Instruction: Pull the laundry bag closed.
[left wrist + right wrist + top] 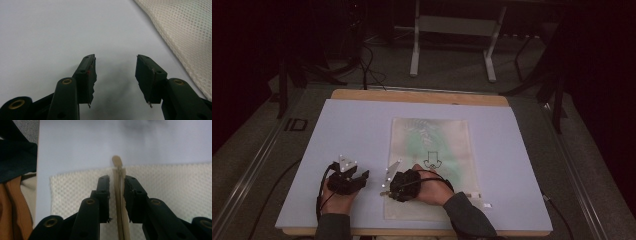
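A cream mesh bag [432, 145] with something green inside lies flat on the pale board [352, 130]. My right gripper [388, 192] is at the bag's near left corner. In the right gripper view its jaws stand narrowly apart around a beige zipper strip [119, 195] that runs across the mesh bag [170, 185]; the right gripper [117, 180] has a thin gap left at one pad. My left gripper [361, 176] rests on the board left of the bag. The left gripper [116, 61] is open with nothing between its fingers, and the mesh bag [185, 32] lies off to its right.
The board lies on a wooden table [422, 96]. Beyond it on the floor are a white frame's legs [414, 60] and dark cables [367, 70]. A dark sleeve [15, 157] is at the left of the right gripper view.
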`<action>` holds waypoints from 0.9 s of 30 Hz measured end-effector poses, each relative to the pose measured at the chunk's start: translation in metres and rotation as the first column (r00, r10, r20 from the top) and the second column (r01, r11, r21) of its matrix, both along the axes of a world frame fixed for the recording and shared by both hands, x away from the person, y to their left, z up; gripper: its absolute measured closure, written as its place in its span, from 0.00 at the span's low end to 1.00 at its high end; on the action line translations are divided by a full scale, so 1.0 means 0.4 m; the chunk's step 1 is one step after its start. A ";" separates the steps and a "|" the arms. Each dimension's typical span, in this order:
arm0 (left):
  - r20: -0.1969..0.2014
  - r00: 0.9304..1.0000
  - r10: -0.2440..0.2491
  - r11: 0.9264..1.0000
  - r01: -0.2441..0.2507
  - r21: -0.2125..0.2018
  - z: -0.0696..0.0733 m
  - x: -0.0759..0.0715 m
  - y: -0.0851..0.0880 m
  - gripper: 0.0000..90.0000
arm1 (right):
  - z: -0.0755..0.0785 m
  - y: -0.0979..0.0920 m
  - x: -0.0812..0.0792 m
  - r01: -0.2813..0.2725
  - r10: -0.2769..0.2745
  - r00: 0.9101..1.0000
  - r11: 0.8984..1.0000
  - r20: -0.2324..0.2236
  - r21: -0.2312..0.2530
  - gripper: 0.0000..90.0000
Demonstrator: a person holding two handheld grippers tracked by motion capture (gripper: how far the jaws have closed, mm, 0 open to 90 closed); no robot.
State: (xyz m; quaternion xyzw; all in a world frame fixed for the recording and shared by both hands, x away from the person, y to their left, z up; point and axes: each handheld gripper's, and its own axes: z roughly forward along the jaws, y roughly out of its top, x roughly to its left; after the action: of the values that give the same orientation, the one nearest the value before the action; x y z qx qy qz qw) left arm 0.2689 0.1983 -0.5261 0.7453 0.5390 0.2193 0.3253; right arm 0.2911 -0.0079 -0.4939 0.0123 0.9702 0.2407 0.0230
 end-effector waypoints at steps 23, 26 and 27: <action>-0.002 1.000 0.001 1.000 -0.001 -0.004 0.001 0.000 0.003 0.56 | -0.032 0.098 0.020 0.001 -0.002 1.000 0.999 -0.019 -0.040 0.84; 0.000 1.000 0.003 1.000 -0.003 -0.007 0.001 0.000 0.004 0.56 | -0.040 0.108 0.021 0.010 -0.011 1.000 0.999 -0.019 -0.053 0.86; 0.000 1.000 0.003 1.000 -0.003 -0.008 0.001 0.000 0.004 0.56 | -0.039 0.108 0.021 0.012 -0.013 1.000 0.998 -0.017 -0.055 0.90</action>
State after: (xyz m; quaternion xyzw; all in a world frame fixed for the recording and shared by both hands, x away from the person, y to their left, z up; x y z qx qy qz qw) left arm 0.2689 0.2001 -0.5255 0.7431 0.5410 0.2179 0.3281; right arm 0.2994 0.0354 -0.5097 0.0201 0.9765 0.2139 0.0164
